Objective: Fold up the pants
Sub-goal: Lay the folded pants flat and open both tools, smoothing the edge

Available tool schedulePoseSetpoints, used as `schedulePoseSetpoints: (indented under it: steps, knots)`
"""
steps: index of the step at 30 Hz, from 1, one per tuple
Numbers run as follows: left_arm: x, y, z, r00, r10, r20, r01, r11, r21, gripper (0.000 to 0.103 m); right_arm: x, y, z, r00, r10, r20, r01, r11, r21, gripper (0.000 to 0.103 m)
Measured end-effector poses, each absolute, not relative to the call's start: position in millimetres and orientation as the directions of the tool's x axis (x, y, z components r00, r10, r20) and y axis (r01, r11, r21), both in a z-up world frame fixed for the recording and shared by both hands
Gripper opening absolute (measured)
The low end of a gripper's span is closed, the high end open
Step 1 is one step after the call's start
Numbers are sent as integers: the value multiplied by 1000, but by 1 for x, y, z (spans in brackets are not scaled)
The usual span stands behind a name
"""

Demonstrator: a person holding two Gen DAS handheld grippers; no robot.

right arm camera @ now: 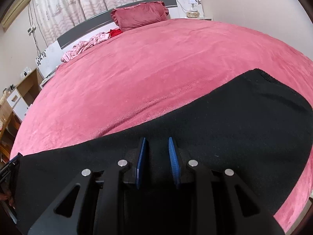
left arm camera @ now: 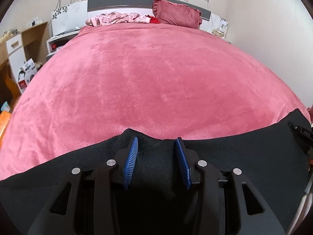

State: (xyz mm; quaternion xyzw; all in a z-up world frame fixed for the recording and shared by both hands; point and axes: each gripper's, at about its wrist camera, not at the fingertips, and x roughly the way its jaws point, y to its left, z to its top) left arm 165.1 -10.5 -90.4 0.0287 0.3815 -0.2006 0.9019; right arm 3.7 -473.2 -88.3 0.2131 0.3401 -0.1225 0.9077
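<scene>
Pants (left arm camera: pixel 244 156), black and soft, lie along the near edge of the pink bed cover (left arm camera: pixel 146 78). Both grippers sit on this near strip of cloth. The left gripper (left arm camera: pixel 157 146) has its blue pads (left arm camera: pixel 131 160) squeezed on a bunched fold of the pants, and the cloth pokes up between them. The right gripper (right arm camera: pixel 156 146) has its blue pads closer together, pinching a thin fold of the same pants (right arm camera: pixel 234 127). Far across the pink bed cover, by the headboard (left arm camera: pixel 117 4), a dark pink pillow (left arm camera: pixel 176 12) leans, with a crumpled flowery cloth (left arm camera: pixel 117 18) beside it
</scene>
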Motion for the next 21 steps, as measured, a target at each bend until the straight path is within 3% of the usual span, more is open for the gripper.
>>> schedulePoseSetpoints:
  steps: [3, 4, 5, 6, 8, 9, 12, 14, 16, 18, 19, 20, 21]
  knots:
    - [161, -13, -88, 638, -336, -692, 387, 918, -89, 41, -9, -485, -85, 782, -20, -623, 347, 844, 408, 27]
    - [158, -12, -87, 640, -337, -691, 386, 918, -90, 42, -16, -491, -81, 797, -23, -604, 358, 823, 441, 33]
    - [155, -12, -85, 643, -330, -691, 381, 921, -85, 47, -25, -498, -77, 809, -46, -585, 379, 802, 461, 51]
    - [148, -13, -83, 645, -313, -697, 373, 925, -70, 61, -36, -506, -70, 818, -106, -565, 421, 780, 463, 59]
    - [134, -13, -83, 637, -298, -711, 373, 926, -54, 81, -51, -522, -66, 810, -183, -557, 483, 748, 456, 62]
    - [126, -13, -85, 632, -301, -714, 381, 923, -52, 83, -58, -535, -68, 793, -207, -572, 523, 713, 467, 61]
    - [113, -3, -91, 626, -286, -725, 358, 932, -58, 83, -67, -576, -84, 770, -201, -606, 586, 601, 544, 39]
    - [114, 4, -93, 618, -299, -727, 344, 934, -91, 83, -66, -606, -96, 755, -188, -629, 613, 545, 573, 0]
    - [116, 4, -95, 607, -298, -737, 342, 935, -96, 83, -67, -625, -95, 771, -163, -615, 592, 538, 600, 0]
    - [113, -2, -97, 607, -281, -743, 352, 934, -66, 88, -66, -626, -78, 754, -188, -629, 594, 604, 531, 0]
    - [113, -5, -97, 607, -270, -747, 356, 933, -48, 89, -68, -625, -68, 756, -194, -625, 584, 633, 509, 12]
    - [113, -6, -97, 608, -264, -748, 356, 934, -40, 89, -78, -622, -56, 772, -205, -602, 565, 656, 501, 43]
    - [113, -7, -97, 609, -264, -748, 356, 934, -40, 90, -91, -619, -47, 780, -242, -577, 569, 658, 493, 62]
